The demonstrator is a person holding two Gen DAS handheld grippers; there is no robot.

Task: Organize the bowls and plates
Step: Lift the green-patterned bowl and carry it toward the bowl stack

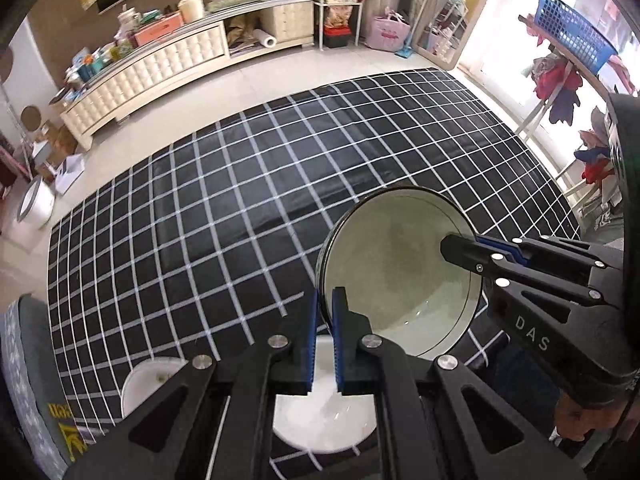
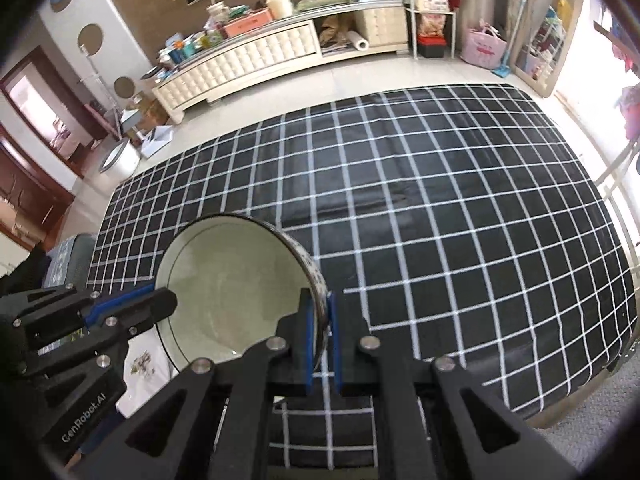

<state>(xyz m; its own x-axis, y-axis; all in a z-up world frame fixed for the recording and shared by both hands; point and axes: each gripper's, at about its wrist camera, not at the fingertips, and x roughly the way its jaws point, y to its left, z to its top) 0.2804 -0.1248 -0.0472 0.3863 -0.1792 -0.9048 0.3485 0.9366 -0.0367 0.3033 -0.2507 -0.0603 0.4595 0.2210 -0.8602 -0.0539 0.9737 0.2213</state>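
Observation:
A bowl (image 1: 400, 264), pale green inside with a dark patterned outer wall, hangs tilted above the table, held by both grippers. My left gripper (image 1: 327, 297) is shut on its left rim, one finger inside and one outside. My right gripper (image 1: 460, 246) clamps the opposite rim. The right wrist view shows the same bowl (image 2: 232, 280) with my right gripper (image 2: 319, 300) pinching its right wall and my left gripper (image 2: 164, 297) on its left edge. Below it lie a white bowl (image 1: 324, 416) and a white dish (image 1: 148, 380) near the front edge.
A black tablecloth with a white grid (image 2: 440, 220) covers the table, bare across its middle and far side. A white decorated plate (image 2: 144, 364) lies under my left gripper. Beyond the table are a tiled floor and a long cream cabinet (image 1: 160, 76).

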